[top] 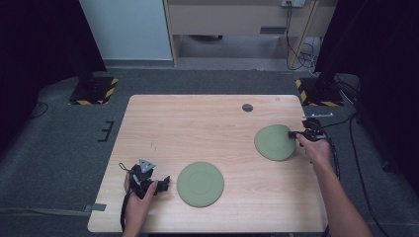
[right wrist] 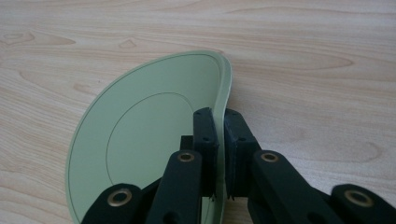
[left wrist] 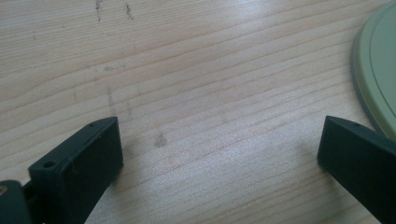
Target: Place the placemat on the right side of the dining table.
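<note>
Two round green plates are on the wooden table. One plate lies flat near the front, just right of my left gripper. That gripper rests low on the table with its jaws wide open and nothing between them; the plate's rim shows beside the right jaw. My right gripper is shut on the rim of the other plate at the table's right side. In the right gripper view this plate stands tilted up on edge, its rim pinched between the two pads.
A small dark round disc sits near the table's far edge. Cables trail off the table's right side. Bare wood lies between the two plates and across the left half.
</note>
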A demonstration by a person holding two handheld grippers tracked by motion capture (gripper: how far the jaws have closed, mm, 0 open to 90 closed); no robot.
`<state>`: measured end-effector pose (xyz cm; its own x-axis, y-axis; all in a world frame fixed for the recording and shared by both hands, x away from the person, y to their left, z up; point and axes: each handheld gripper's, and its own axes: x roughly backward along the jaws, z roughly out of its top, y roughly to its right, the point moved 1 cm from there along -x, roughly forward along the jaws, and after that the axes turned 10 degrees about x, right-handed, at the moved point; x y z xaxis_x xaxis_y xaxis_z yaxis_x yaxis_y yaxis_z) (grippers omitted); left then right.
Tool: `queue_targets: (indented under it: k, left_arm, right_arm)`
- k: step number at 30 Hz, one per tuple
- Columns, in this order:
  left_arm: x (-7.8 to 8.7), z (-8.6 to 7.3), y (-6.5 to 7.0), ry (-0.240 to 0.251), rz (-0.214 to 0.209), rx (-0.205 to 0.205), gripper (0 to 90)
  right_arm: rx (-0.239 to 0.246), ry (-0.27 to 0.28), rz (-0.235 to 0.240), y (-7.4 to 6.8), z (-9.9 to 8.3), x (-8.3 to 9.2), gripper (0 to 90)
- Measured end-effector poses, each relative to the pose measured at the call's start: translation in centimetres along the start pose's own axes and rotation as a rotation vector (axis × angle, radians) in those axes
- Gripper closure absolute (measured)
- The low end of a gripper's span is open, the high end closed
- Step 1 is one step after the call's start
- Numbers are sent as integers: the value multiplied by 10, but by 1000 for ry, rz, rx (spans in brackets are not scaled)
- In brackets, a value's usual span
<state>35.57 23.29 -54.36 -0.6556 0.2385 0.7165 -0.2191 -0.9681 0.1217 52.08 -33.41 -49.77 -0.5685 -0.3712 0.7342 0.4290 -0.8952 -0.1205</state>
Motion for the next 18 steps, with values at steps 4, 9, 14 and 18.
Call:
queue_targets:
  k: [4,9,14,18]
  left_arm:
    - [0,0,0,0,0,0,0]
    - [0,0,0,0,0,0,0]
    - [0,0,0,0,0,0,0]
    - [0,0,0,0,0,0,0]
  right_arm:
    - [-9,3,-2,3,-2,0,854]
    - [-17,2,-12,8,-2,1,849]
    - [-34,-1,-15,13,-5,0,843]
    - [-47,2,-13,16,-6,-1,838]
